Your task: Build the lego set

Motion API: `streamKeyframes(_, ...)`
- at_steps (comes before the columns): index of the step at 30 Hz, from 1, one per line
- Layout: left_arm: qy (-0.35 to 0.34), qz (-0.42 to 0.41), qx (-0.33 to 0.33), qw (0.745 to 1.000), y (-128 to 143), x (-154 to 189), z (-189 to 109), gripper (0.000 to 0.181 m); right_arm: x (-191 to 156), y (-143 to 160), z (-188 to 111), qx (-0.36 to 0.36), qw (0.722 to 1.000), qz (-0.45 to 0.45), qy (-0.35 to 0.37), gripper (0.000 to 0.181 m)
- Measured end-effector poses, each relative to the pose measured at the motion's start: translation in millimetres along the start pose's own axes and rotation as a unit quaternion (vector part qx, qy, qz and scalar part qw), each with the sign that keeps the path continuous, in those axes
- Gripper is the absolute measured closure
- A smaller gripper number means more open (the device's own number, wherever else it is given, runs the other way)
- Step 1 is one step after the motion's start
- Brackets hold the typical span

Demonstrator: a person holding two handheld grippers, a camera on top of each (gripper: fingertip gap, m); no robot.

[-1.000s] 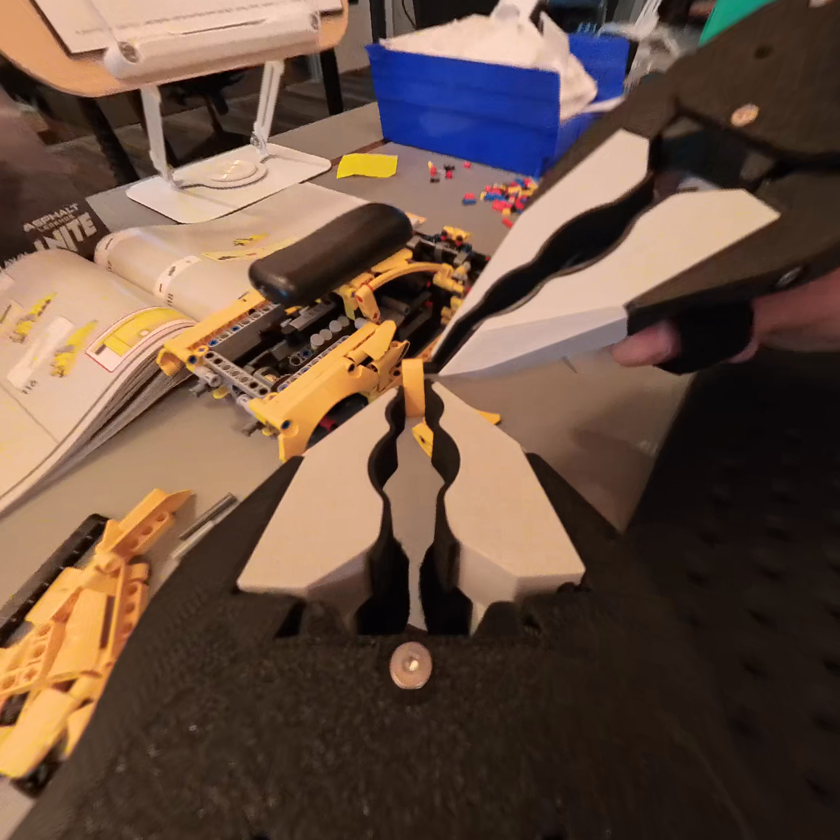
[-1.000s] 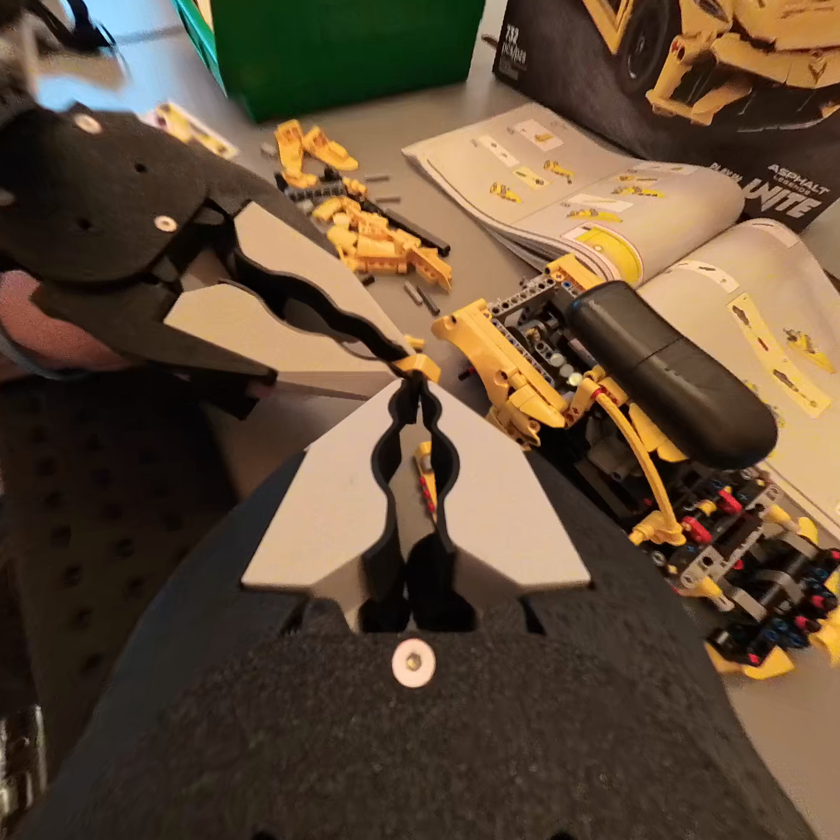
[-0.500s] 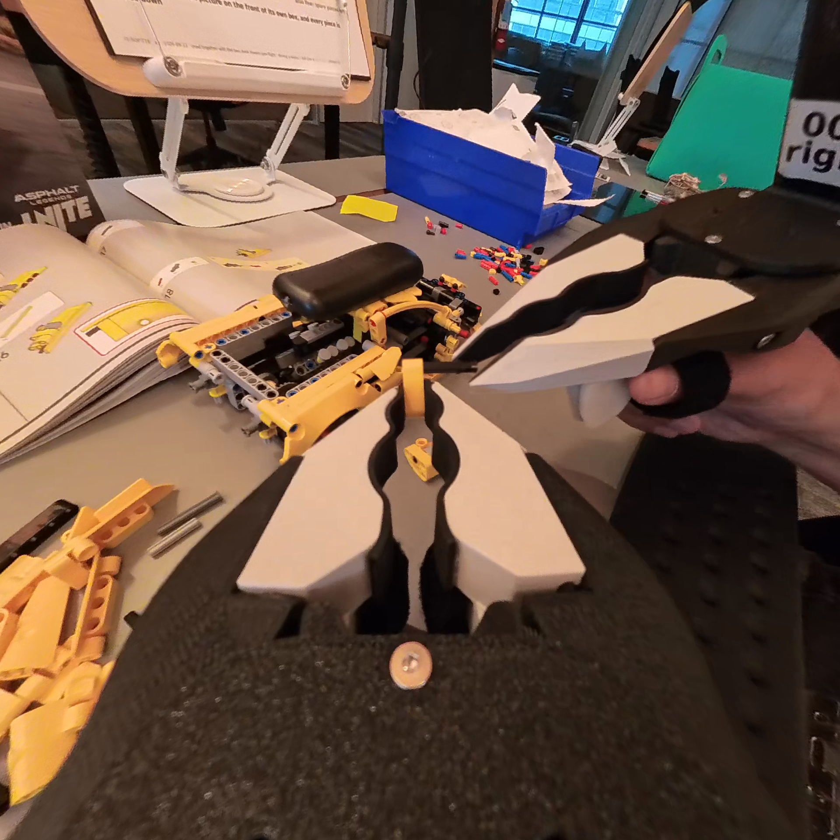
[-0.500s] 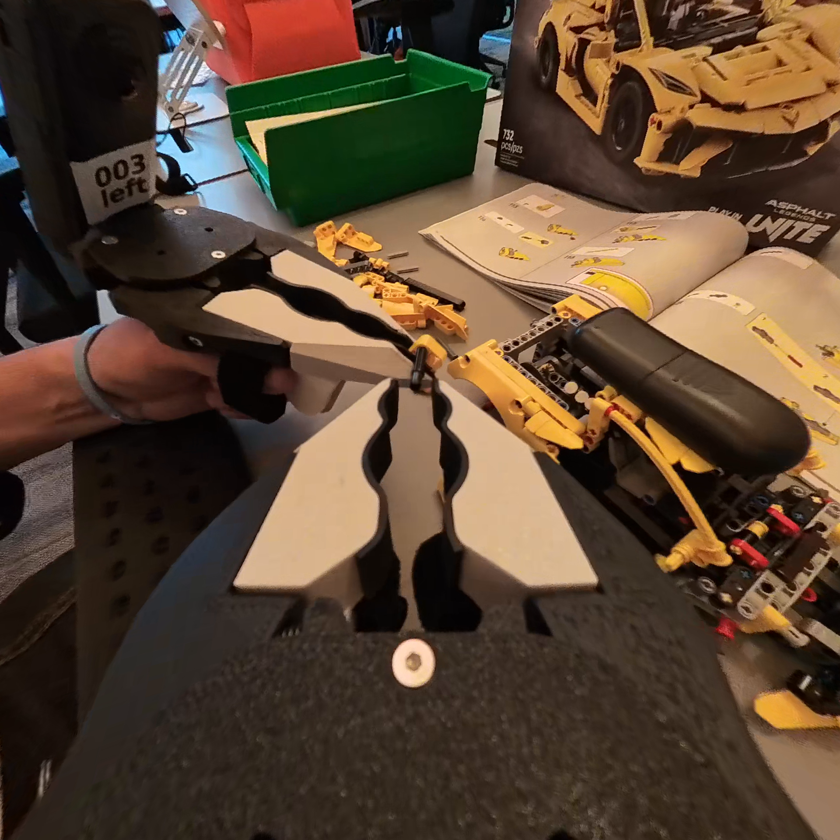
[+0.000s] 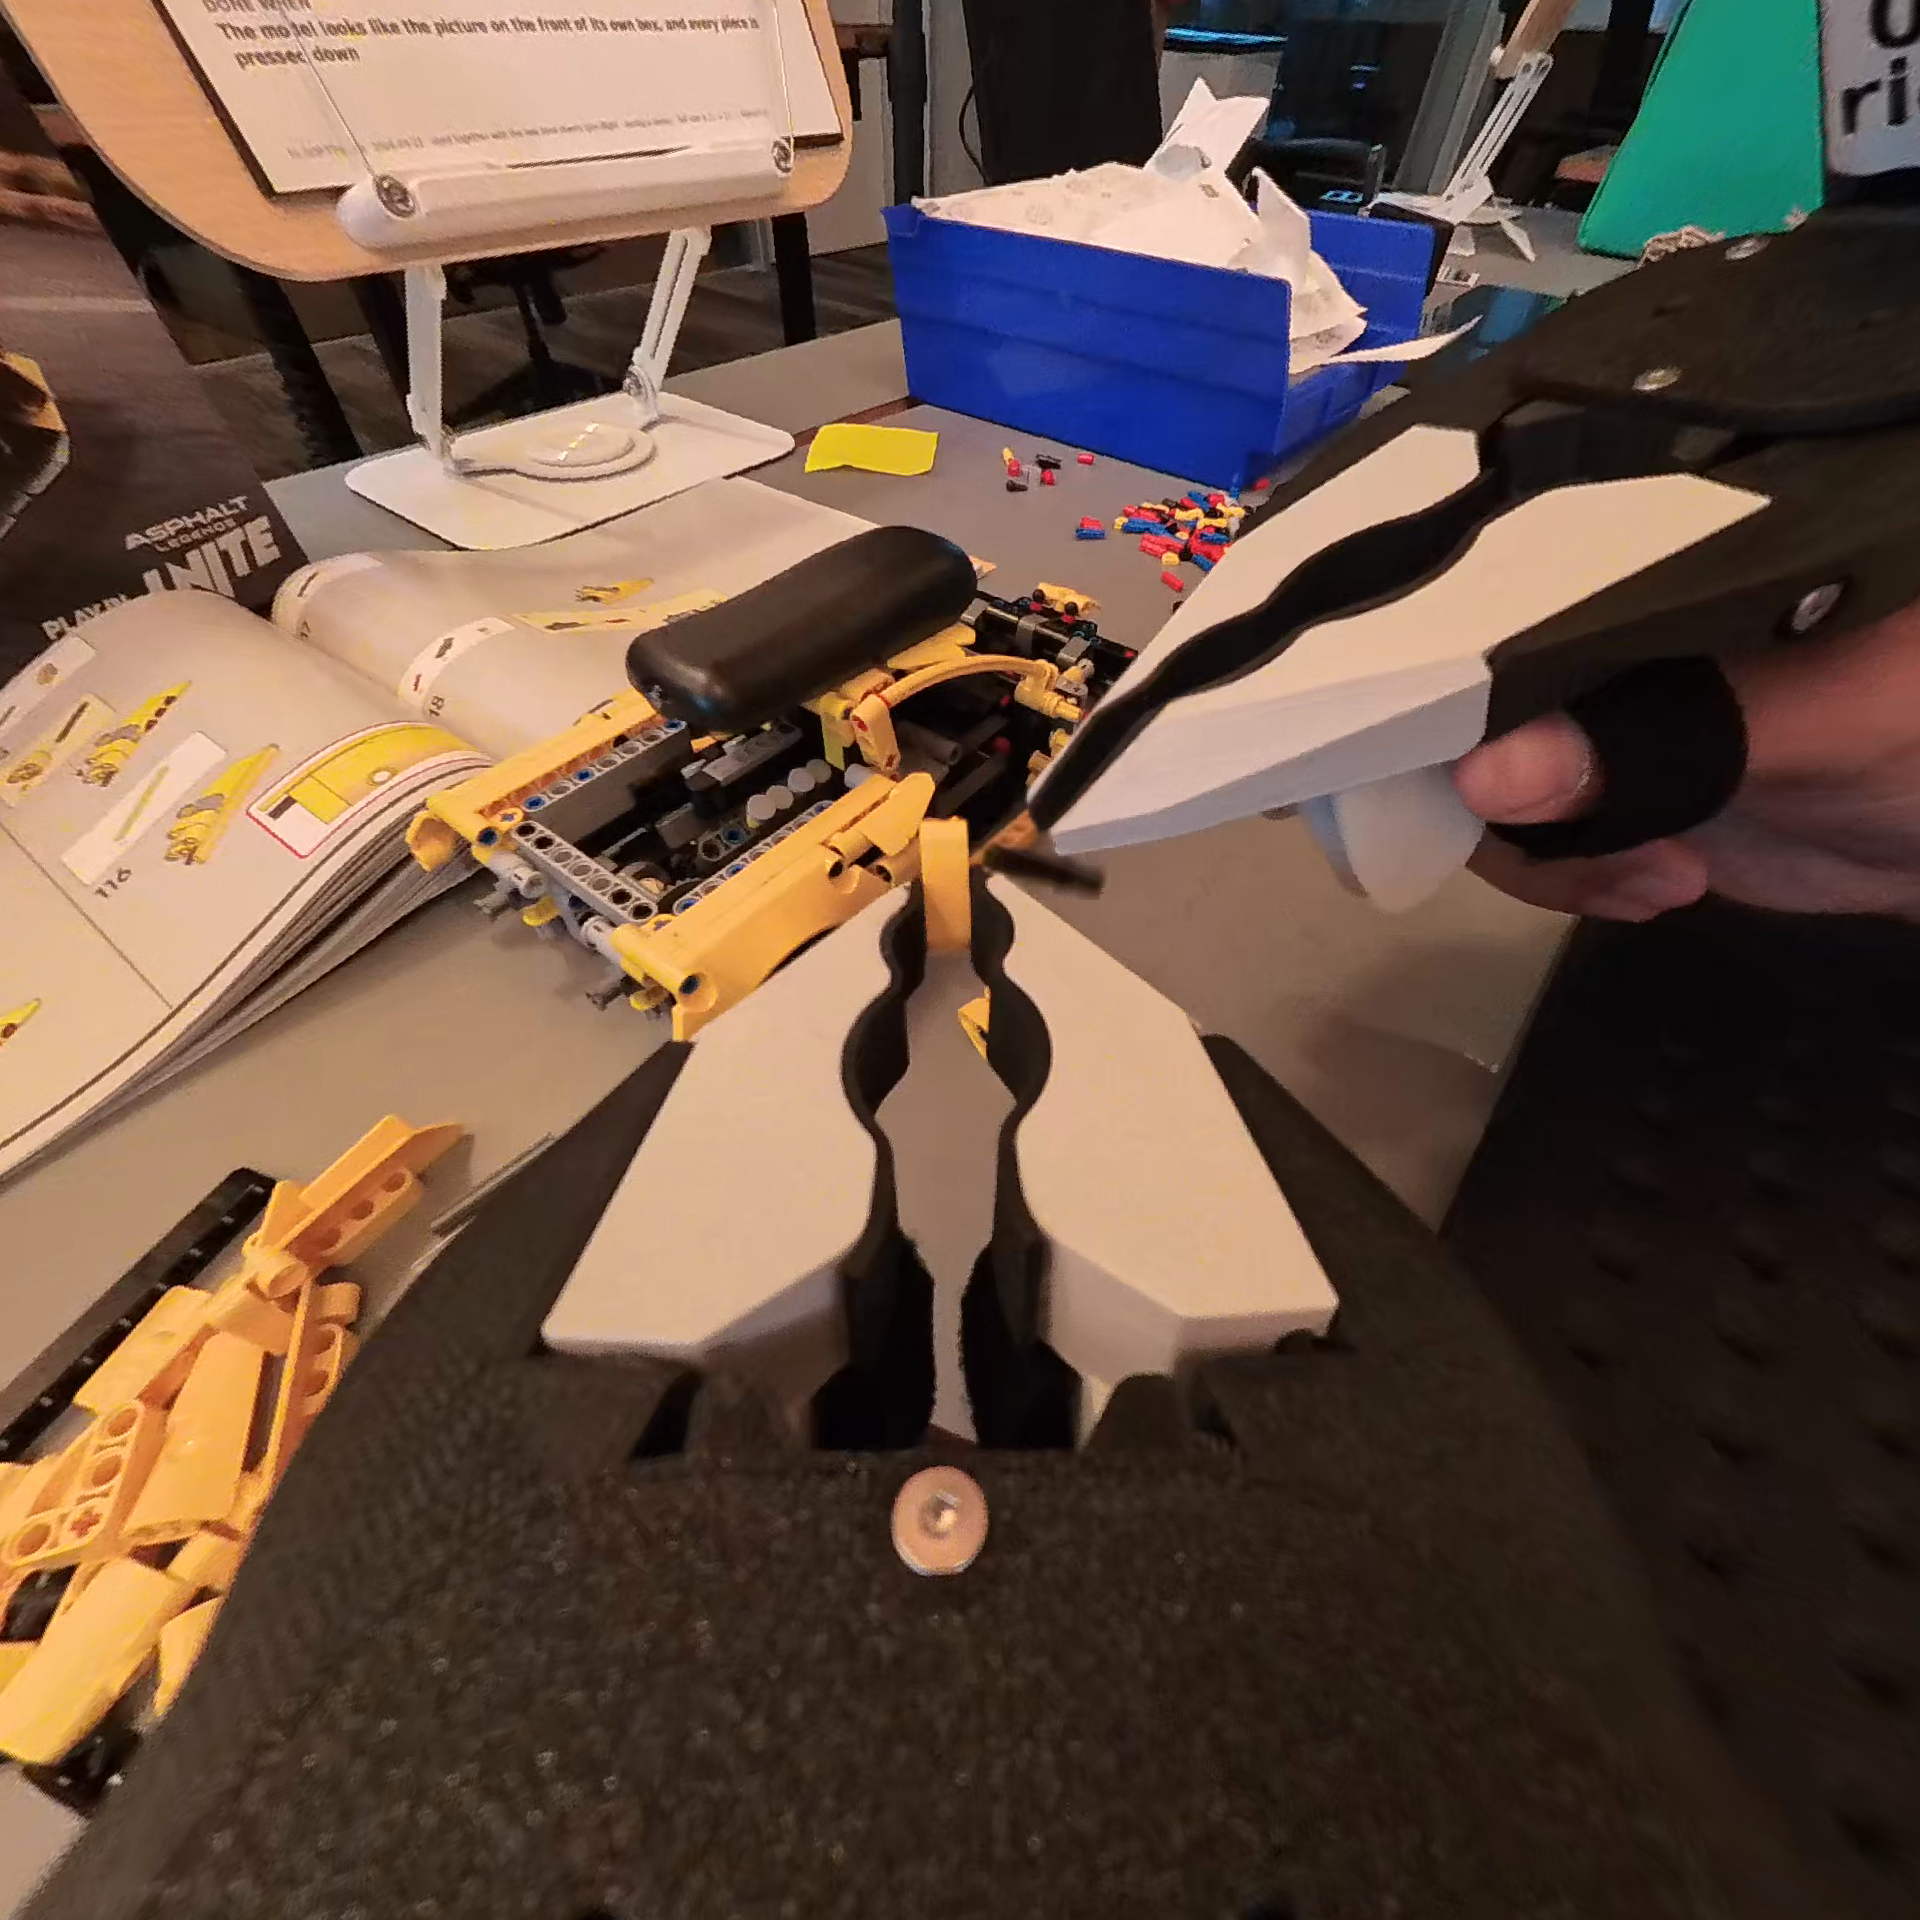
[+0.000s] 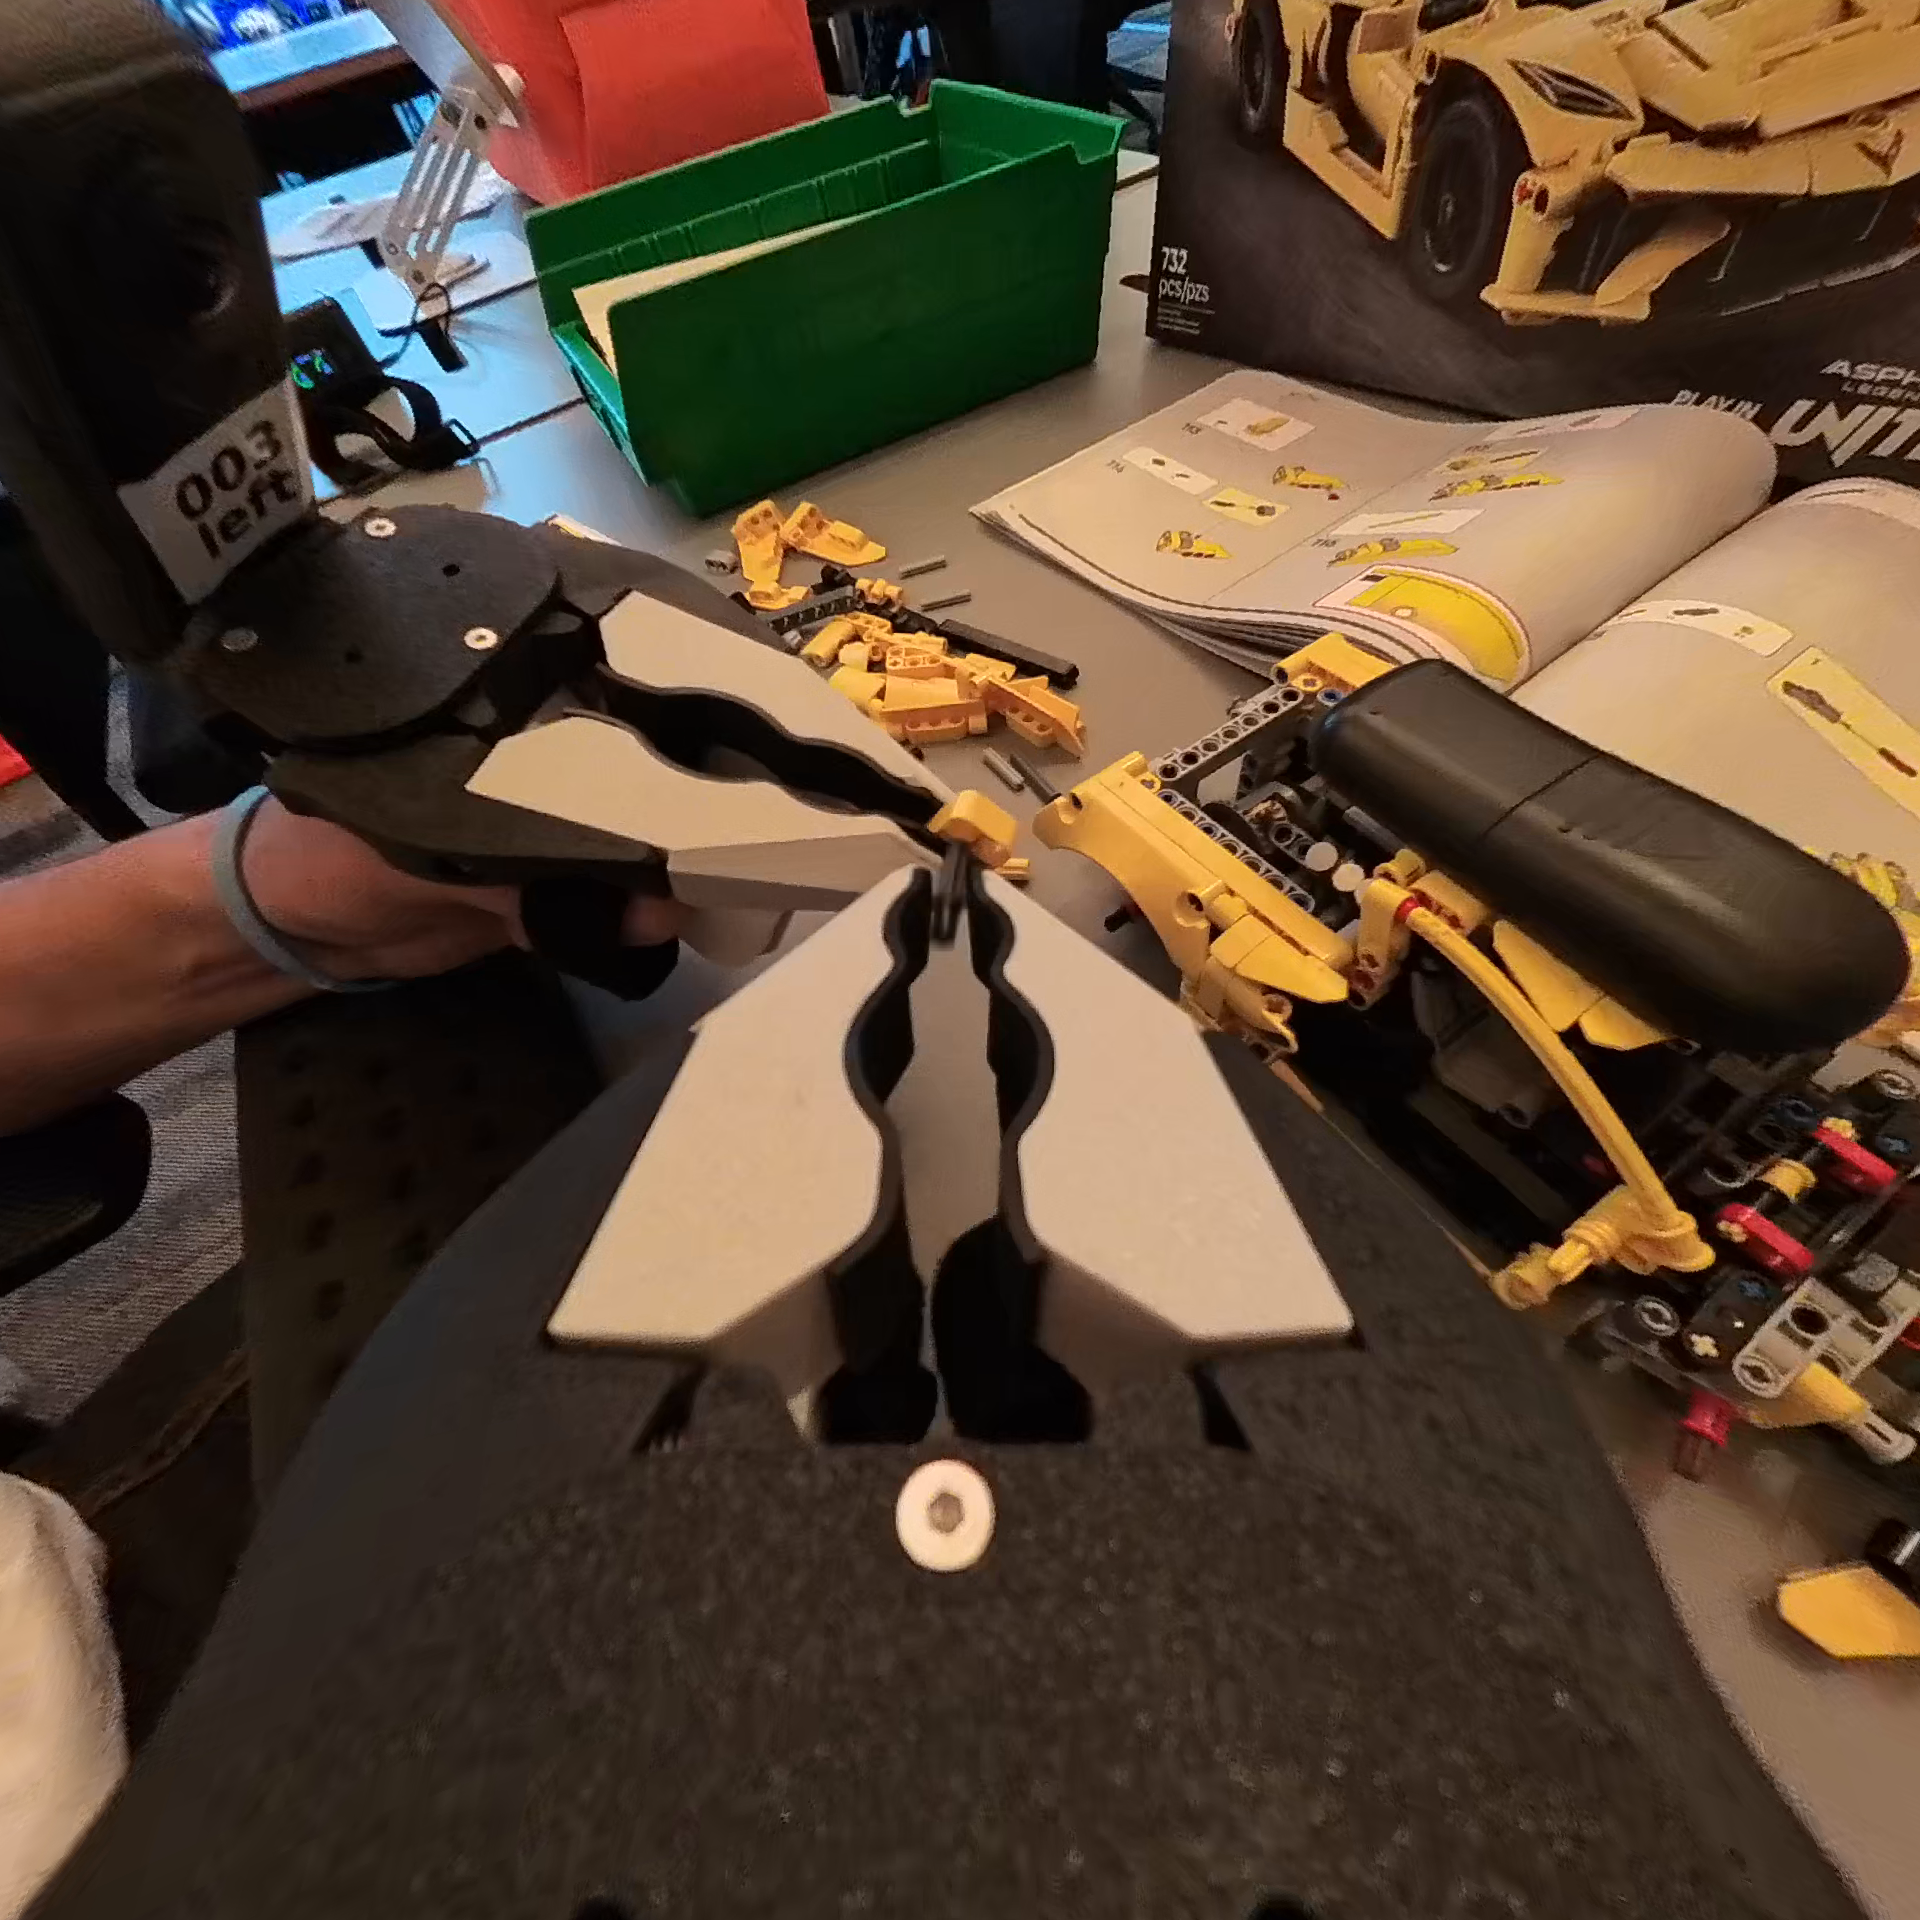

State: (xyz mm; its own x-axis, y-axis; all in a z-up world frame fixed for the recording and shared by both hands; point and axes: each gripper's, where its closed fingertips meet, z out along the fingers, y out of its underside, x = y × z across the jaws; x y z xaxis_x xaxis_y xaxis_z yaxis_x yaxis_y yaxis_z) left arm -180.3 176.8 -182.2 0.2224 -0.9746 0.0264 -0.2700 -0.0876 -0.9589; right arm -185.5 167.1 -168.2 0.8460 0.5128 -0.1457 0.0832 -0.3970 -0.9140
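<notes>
1. Left wrist view: the left gripper [image 5: 945, 894] is pinching a small yellow piece [image 5: 943, 868] at its tips, just in front of the half-built car [image 5: 727, 821] (our landmark). The right gripper [image 5: 1013, 831] comes in from the car's right side, clamped on a short black pin [image 5: 1044, 871] that points at the yellow piece.

2. Same view, how I'd do it: line the pin up square with the hole before pushing, and keep the yellow piece gripped firm so it doesn't twist (tiny parts love to pop out sideways).

3. Right wrist view: the right gripper [image 6: 948, 904] has its tongs pressed on the black pin [image 6: 948, 896], which touches or nearly touches the yellow piece [image 6: 975, 821] held by the left gripper [image 6: 940, 831], just left of the car [image 6: 1455, 987].

4. Room to move: bare table [image 6: 1091, 582] sits between the car and the loose yellow parts pile [image 6: 925, 686] beyond it. The car's yellow front corner is close to the tips, so I'd keep the push away from it. The open instruction booklet [image 6: 1403, 520] lies behind the car, touching it, and the green bin [image 6: 831, 312] is well clear.
</notes>
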Motion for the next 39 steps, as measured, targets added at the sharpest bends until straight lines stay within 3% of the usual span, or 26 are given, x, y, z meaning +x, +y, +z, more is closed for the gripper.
streamKeyframes(8, -0.013, -0.016, -0.002, 1.000, 1.2, -8.4, -2.0, 0.174, 11.0, 10.5, -3.2, -0.018, 1.000, -0.004, 0.018, 0.176)
streamKeyframes(13, -0.073, -0.040, -0.007, 0.997, 4.5, -38.8, -10.3, 0.174, 15.1, 57.0, -12.4, -0.123, 0.991, -0.048, -0.003, 0.169)
streamKeyframes(19, -0.141, -0.089, -0.033, 0.985, 21.5, -77.8, -25.3, 0.174, 9.1, 70.1, 31.2, -0.167, 0.983, -0.074, 0.007, 0.154)
streamKeyframes(22, -0.144, -0.097, -0.033, 0.984, 23.5, -80.3, -26.7, 0.174, -3.0, 75.5, 53.7, -0.195, 0.979, -0.051, -0.001, 0.153)
streamKeyframes(25, -0.141, -0.093, -0.034, 0.985, 23.4, -79.2, -26.1, 0.174, 2.5, 76.2, 64.1, -0.207, 0.976, -0.059, 0.039, 0.153)
streamKeyframes(39, -0.114, -0.095, -0.035, 0.988, 23.0, -71.4, -22.8, 0.174, 2.7, 73.5, 72.9, -0.200, 0.970, -0.127, 0.043, 0.178)
